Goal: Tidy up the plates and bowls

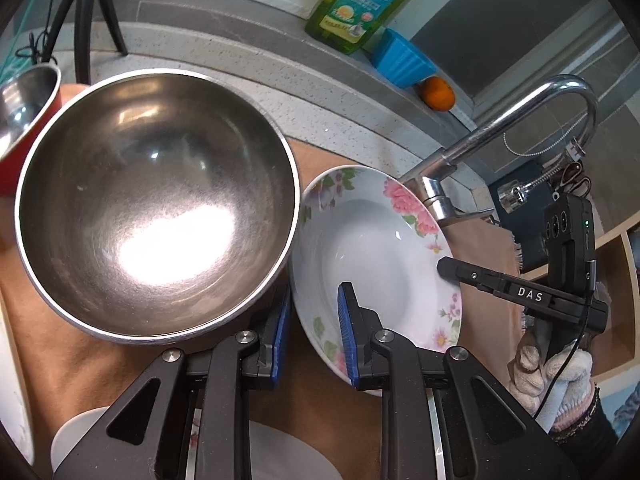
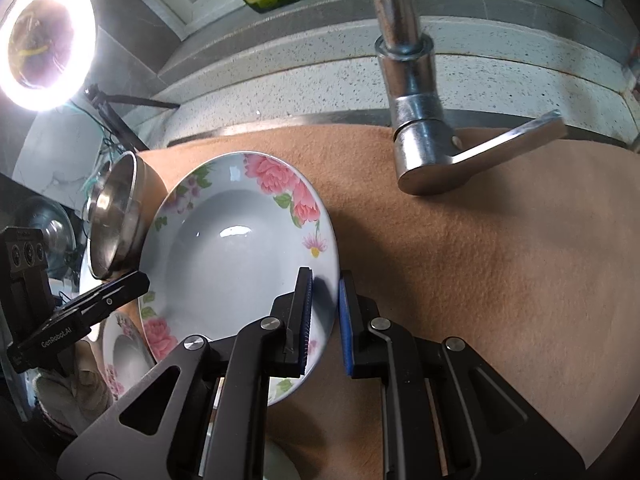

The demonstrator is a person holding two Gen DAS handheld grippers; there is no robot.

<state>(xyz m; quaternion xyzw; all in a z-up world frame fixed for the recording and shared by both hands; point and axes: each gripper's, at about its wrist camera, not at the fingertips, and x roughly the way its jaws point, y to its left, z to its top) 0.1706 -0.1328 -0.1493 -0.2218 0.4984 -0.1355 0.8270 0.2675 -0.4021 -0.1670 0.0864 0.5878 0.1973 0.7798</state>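
Note:
A white floral plate (image 1: 380,248) (image 2: 232,248) hangs tilted over the brown cloth (image 2: 480,260), gripped from both sides. My left gripper (image 1: 316,292) is shut on its left rim, which runs between the blue pads. My right gripper (image 2: 324,276) is shut on the right rim; in the left wrist view its finger (image 1: 472,276) lies on that edge. A large steel bowl (image 1: 156,208) (image 2: 114,216) stands just left of the plate and hides my left finger's tip. A second floral plate (image 2: 120,352) lies lower, partly under the held one.
A steel bowl with a red outside (image 1: 24,108) sits far left. The faucet (image 2: 416,140) rises behind the plate. A soap bottle (image 1: 360,0), a blue holder (image 1: 400,60) and an orange (image 1: 438,94) stand on the ledge. A ring light (image 2: 48,40) glares at left. A white dish (image 1: 280,452) lies below.

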